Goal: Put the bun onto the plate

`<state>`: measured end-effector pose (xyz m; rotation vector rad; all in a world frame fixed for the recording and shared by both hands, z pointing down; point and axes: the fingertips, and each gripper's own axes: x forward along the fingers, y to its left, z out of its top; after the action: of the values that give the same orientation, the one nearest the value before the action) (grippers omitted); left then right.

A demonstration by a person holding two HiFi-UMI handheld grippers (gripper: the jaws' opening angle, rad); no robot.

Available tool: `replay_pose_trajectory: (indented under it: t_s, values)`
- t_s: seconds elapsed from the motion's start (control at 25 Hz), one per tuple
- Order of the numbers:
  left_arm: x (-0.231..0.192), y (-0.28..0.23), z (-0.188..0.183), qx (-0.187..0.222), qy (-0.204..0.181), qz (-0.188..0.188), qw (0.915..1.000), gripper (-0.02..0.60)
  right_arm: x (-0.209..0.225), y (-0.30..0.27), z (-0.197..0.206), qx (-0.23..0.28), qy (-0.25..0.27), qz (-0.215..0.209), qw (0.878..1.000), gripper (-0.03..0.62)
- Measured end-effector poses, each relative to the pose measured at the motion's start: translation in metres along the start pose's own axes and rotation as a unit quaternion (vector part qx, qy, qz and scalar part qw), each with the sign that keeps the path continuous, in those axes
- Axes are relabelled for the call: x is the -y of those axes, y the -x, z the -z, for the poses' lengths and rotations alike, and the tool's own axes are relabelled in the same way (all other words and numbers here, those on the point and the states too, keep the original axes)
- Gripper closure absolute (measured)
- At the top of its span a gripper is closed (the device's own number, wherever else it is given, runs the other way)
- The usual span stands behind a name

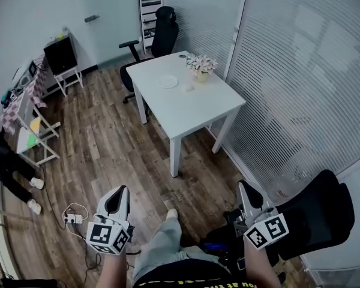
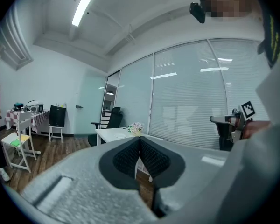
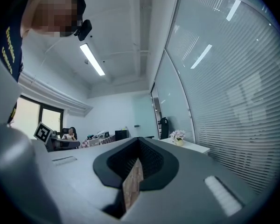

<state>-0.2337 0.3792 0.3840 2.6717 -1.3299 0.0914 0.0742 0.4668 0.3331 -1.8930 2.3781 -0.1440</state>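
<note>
Far ahead stands a white table (image 1: pixel 198 110) with a round white plate (image 1: pixel 167 81) on it. A small pale bun (image 1: pixel 189 89) lies just right of the plate. Both grippers are held low near my legs, well short of the table. My left gripper (image 1: pixel 121 191) is shut with nothing in it, and its pads meet at the tip (image 2: pixel 140 140). My right gripper (image 1: pixel 245 187) is also shut and empty (image 3: pixel 139 140). In the left gripper view the table (image 2: pixel 107 133) and the plate (image 2: pixel 121 135) show small in the distance.
A pot of flowers (image 1: pixel 201 66) stands at the table's far right corner. One black office chair (image 1: pixel 162 35) is behind the table, another (image 1: pixel 321 212) is by my right side. A glass wall with blinds (image 1: pixel 300 71) runs along the right. A power strip (image 1: pixel 74 218) lies on the wooden floor.
</note>
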Motion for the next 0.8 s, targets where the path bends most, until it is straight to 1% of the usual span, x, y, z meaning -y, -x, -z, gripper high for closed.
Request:
replay_pose_trajectory:
  t_s: [0.24,0.4,0.8]
  values:
    - [-0.013,-0.038,-0.005,-0.003,0.004,0.005,1.0,0.578,0.018,-0.028,0.001,-0.007,-0.008,0.003,1.0,0.588]
    - [-0.025,-0.068,-0.011,-0.003,0.005,0.007,1.0,0.578,0.034,-0.057,-0.001,-0.011,-0.007,0.004,1.0,0.588]
    - [-0.059,-0.145,-0.027,-0.001,0.007,0.007,0.9999,0.578,0.06,-0.134,-0.007,-0.02,0.004,-0.011,1.0,0.588]
